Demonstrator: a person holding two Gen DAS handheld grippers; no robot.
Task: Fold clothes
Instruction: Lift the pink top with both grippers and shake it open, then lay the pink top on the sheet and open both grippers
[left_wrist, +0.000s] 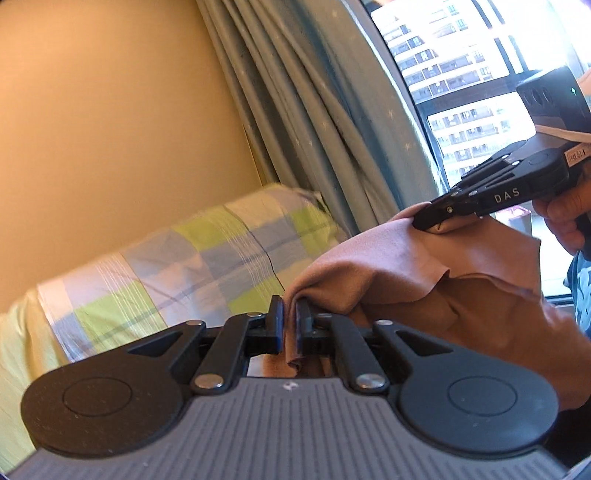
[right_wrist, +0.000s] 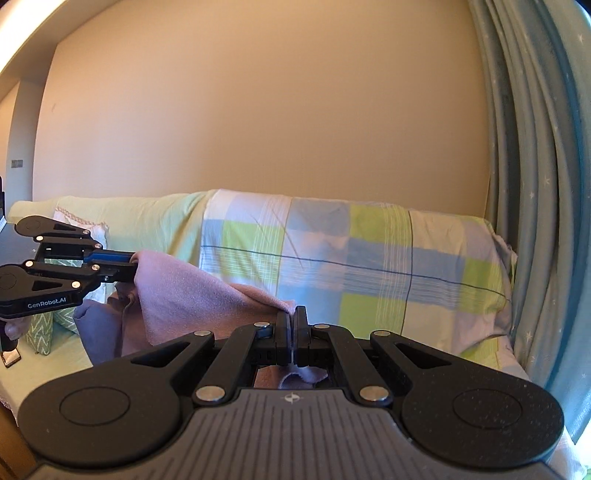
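A dusty pink garment hangs in the air between my two grippers. My left gripper is shut on one edge of it; cloth runs down between its fingers. My right gripper is shut on another edge, with a bit of the pink cloth poking out behind the fingers. In the left wrist view the right gripper pinches the cloth at the upper right. In the right wrist view the left gripper holds the cloth at the left. The garment's lower part is hidden behind the grippers.
A sofa with a green, blue and white checked cover stands against a beige wall. Teal curtains hang by a window on the right. Patterned cushions and a purple cloth lie at the sofa's left end.
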